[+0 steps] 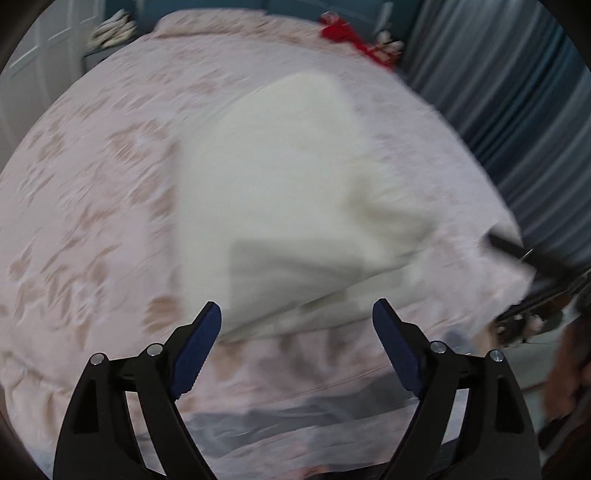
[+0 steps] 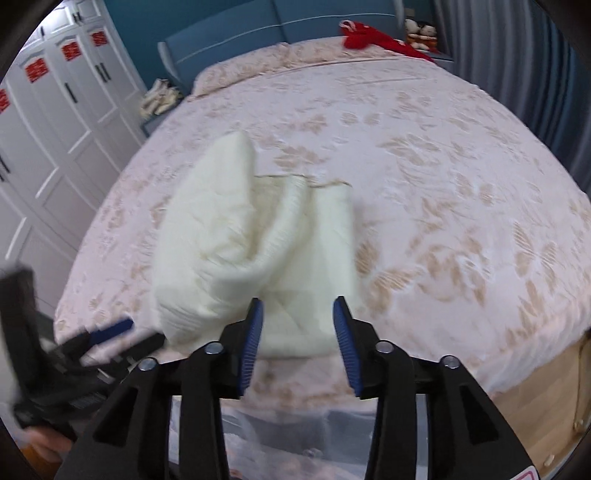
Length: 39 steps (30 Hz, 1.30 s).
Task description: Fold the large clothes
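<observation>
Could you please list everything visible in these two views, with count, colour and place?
garment: one, cream knit, partly folded, near edge of the bed, in front of both grippers.
bedspread: one, pale pink with tan leaf pattern, covering the bed.
headboard: one, teal, far end of the bed.
red cloth: one, red, far right corner of the bed.
soft toys: apparently two, white, too blurred to be sure, beside the red cloth.
wardrobe: one, white with red labels, left of the bed.
curtain: one, blue-grey, right of the bed.
left gripper: one, black with blue pads, open, nothing between the pads.
right gripper: one, same colours, open, holding nothing.
</observation>
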{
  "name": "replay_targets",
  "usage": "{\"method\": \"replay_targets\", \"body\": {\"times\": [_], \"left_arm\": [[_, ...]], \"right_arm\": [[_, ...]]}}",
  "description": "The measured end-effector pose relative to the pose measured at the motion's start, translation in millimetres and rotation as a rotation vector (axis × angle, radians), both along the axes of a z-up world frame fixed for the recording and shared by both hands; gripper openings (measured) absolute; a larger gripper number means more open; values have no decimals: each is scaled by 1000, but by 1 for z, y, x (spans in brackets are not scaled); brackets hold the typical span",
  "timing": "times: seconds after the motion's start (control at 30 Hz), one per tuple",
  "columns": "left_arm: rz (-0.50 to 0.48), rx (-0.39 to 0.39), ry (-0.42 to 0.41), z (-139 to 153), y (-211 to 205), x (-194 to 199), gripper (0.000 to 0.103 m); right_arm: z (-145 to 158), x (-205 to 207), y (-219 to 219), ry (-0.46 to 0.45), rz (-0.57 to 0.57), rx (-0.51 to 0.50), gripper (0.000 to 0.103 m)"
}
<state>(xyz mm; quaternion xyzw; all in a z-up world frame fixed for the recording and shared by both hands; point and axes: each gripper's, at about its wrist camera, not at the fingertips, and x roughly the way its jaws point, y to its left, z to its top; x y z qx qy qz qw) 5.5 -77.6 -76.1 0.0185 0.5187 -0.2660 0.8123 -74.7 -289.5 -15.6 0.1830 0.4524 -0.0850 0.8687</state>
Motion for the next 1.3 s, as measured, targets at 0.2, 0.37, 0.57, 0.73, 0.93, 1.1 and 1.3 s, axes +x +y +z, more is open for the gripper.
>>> {"method": "replay_targets", "body": {"times": [0.2,0.37,0.57,0.73,0.93,1.1,1.3], "left_arm": [[-5,129,10,-45,10,6,81],[14,149,16,-64,13,18,75],[31,134,42,-68,11,27,57],[46,73,67,-54,17,30,36],[15,94,58,-32,-6,17,34],[8,148,66,-34,-19,13,34],[-14,163,71,-32,-22,3,34]], "right_arm": [[-9,49,22,6,55,40,48],[-33,75,35,70,70,18,49],[-51,77,30,107,88,28,11],[-25,51,3,27,24,31,0],[-42,14,-18,119,-28,-24,0],[-73,4,-18,184,-48,-75,0],[-119,16,-21,271,-50,-121,0]]}}
